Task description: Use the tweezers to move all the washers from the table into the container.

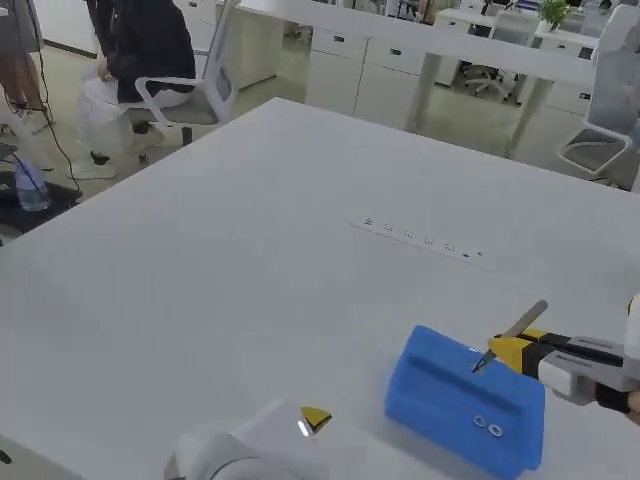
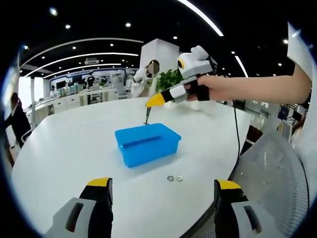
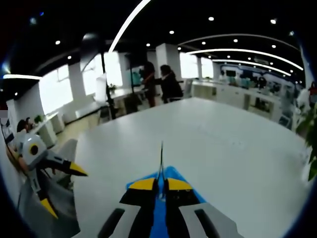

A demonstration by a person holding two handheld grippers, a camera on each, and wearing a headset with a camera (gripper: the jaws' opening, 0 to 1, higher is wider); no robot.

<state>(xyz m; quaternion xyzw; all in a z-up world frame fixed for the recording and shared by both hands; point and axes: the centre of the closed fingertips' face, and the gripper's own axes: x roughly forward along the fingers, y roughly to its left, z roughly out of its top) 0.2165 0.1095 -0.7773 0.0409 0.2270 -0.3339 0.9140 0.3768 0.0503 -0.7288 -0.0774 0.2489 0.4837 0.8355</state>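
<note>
A blue container (image 1: 440,385) sits on the white table (image 1: 250,260) at the front right. Two washers (image 1: 487,426) show against its blue in the head view. In the left gripper view two washers (image 2: 175,178) lie on the white table just in front of the container (image 2: 148,145). My right gripper (image 1: 508,352) comes in from the right, shut on the tweezers (image 1: 520,328). The tweezers' tip (image 2: 146,121) hangs at the container's far rim. The tweezers (image 3: 161,158) rise between the shut jaws, over the container (image 3: 159,218). My left gripper (image 2: 164,198) is open and empty, low at the front (image 1: 315,420).
A flush socket strip (image 1: 420,240) lies in the table's middle right. Office chairs (image 1: 185,95) and white desks (image 1: 420,60) stand beyond the far edge, where a person sits at the back left. The near table edge runs close behind the left gripper (image 3: 62,191).
</note>
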